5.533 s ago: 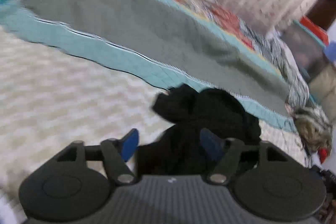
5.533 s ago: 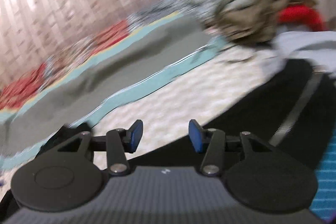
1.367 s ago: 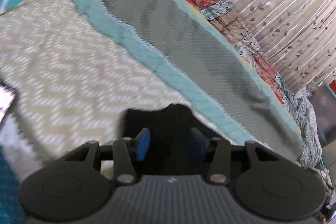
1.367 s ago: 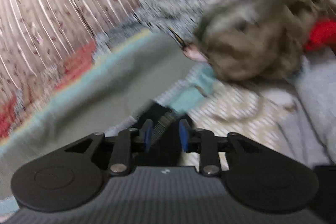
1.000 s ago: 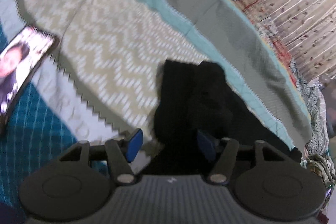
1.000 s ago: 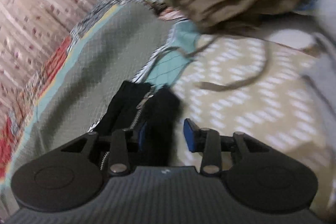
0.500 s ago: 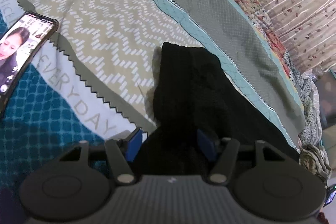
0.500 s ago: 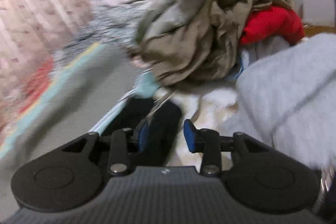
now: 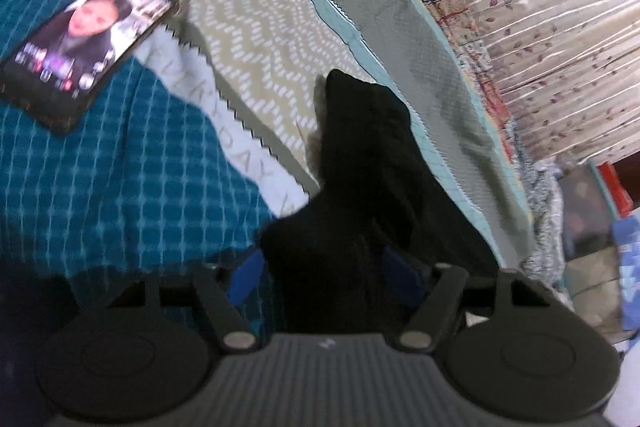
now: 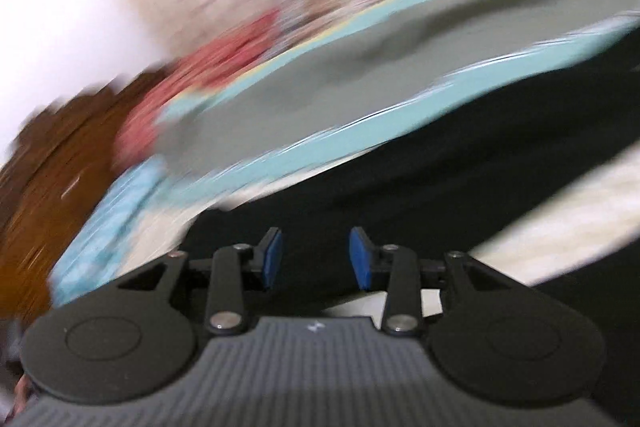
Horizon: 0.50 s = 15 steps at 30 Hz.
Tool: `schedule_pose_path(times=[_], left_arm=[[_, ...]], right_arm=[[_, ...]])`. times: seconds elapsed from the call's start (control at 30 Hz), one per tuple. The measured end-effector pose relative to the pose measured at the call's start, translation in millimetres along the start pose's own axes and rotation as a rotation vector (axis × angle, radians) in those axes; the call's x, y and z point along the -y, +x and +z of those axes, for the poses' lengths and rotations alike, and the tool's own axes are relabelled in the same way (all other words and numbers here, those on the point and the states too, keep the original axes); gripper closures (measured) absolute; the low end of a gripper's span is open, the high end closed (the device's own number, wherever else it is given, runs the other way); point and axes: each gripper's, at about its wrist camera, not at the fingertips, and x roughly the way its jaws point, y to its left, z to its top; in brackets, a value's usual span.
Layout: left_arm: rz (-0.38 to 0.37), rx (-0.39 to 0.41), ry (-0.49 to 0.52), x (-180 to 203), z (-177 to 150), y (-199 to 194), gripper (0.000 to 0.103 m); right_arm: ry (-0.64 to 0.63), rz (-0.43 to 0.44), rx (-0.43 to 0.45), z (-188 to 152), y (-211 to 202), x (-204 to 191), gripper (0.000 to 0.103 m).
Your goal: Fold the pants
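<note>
Seen from the left wrist, black pants [image 9: 368,163] are laid lengthwise on a patterned bedspread [image 9: 248,39], running from the twelve o'clock tip down to the left gripper [image 9: 322,273] at six o'clock. The blue pads [image 9: 248,273] of that tool are set wide, with dark cloth bunched between them; whether the cloth is actually pinched cannot be told, since the pads stand clear of the fabric's edges. A lit phone [image 9: 86,47] lies at ten o'clock on the teal part of the cover, well apart from the garment, and a curtain [image 9: 540,7] hangs at two o'clock. The pants appear doubled leg on leg, a layout judged to suit a further fold across their length. In the right-wrist view, heavily blurred, the right gripper [image 10: 316,259] is held over the same black pants [image 10: 440,163], which sweep from six o'clock toward three o'clock. Its jaws are parted and nothing is seen between the pads [image 10: 362,259]. A pale teal quilt border [image 10: 360,131] runs across at twelve o'clock. The empty tool is judged to be positioned for a fresh grip.
</note>
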Motion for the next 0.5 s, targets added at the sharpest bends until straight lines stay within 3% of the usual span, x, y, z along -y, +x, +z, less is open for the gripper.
schedule_pose_path(times=[0.07, 0.17, 0.23, 0.3, 0.33, 0.37, 0.43, 0.5], left_arm=[[-0.049, -0.008, -0.045, -9, -4, -3, 0.024], [-0.133, -0.043, -0.130, -23, -6, 4, 0.021], [-0.181, -0.078, -0.181, -29, -6, 19, 0.016], [-0.228, -0.114, -0.224, -33, -7, 39, 0.015], [-0.239, -0.128, -0.241, -34, -6, 52, 0.023], [-0.235, -0.127, -0.237, -32, -6, 61, 0.053], [-0.230, -0.108, -0.187, -22, -3, 65, 0.090], [-0.243, -0.024, -0.101, -5, -5, 45, 0.091]], right_arm=[[-0.089, 0.128, -0.103, -9, 31, -43, 0.062], [-0.233, 0.242, -0.236, -33, 64, -98, 0.061], [-0.319, 0.249, -0.289, -51, 80, -121, 0.061], [-0.325, 0.218, -0.340, -64, 93, -121, 0.062], [-0.296, 0.192, -0.374, -69, 101, -116, 0.062], [-0.255, 0.160, -0.411, -74, 110, -108, 0.062], [-0.200, 0.093, -0.465, -85, 116, -98, 0.063], [-0.151, 0.058, -0.484, -93, 114, -94, 0.066]])
